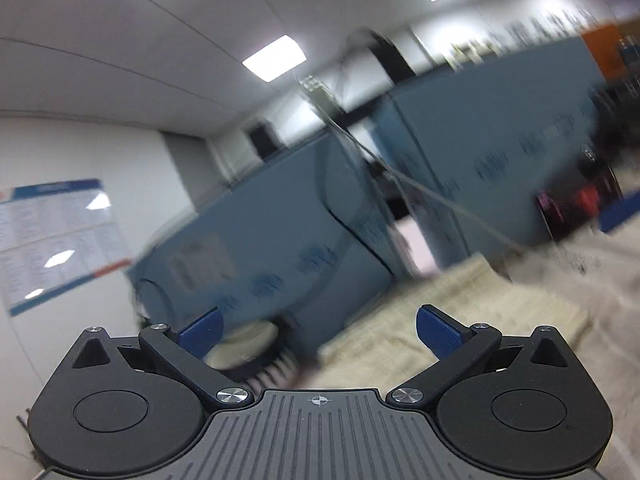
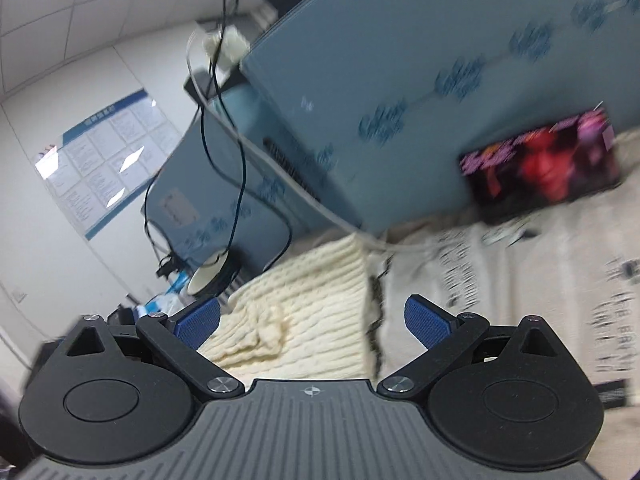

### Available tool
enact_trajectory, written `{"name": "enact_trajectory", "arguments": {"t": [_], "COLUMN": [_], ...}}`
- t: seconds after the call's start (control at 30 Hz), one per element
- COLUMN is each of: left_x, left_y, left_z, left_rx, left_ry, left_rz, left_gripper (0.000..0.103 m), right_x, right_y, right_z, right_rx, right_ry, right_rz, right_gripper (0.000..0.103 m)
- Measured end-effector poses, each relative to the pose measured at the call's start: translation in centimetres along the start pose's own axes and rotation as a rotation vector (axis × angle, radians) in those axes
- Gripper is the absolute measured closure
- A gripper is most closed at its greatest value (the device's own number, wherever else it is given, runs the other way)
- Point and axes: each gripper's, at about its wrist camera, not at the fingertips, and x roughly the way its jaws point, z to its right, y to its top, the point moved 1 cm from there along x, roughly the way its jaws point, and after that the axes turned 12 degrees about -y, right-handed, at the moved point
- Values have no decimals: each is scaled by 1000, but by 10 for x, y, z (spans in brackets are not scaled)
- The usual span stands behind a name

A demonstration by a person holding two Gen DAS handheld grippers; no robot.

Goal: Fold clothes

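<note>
A cream cable-knit sweater (image 2: 304,304) lies folded on the table, just ahead of my right gripper (image 2: 314,324), which is open and empty above its near edge. In the left wrist view the same cream knit (image 1: 432,320) shows blurred to the right ahead of my left gripper (image 1: 318,330), which is open, empty and tilted up toward the room.
The table wears a white cloth with black print (image 2: 540,280). A dark box with a red picture (image 2: 540,164) stands at its back right. Blue partitions (image 2: 400,80) run behind the table. Cables (image 2: 224,100) hang at left, above a round white stool (image 2: 208,276).
</note>
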Motion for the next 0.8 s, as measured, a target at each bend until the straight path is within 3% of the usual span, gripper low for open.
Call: {"name": "enact_trajectory", "arguments": {"t": [0.07,0.23,0.4,0.5,0.57,0.67,0.8], "left_x": [21,63,80,78,76,69,59], "left_y": [-4,-18,-36,-43,-47,-50,-47], "left_z": [8,20,-10,-28,-35,-42,-52], "left_rx": [12,12,-219,-337,-381,-417,-409], "left_ry": [-67,-152,-197,-173,-149,-114,-6], "left_rz": [-56,-166,-182,-178,-163,-135,-72], "left_gripper": [0,0,2,32,58,81,86], "right_x": [16,50,83,103,107,110,105], "right_y": [0,-5,-10,-13,-15,-20,-25], "right_z": [-3,-2,-1,-1,-5,-13,-20], "right_rx": [14,6,-4,-10,-31,-75,-138], "right_ry": [14,-10,-37,-53,-58,-77,-117], "right_rz": [-36,-78,-118,-141,-151,-156,-136], "right_gripper": [2,2,3,4,11,47,65]}}
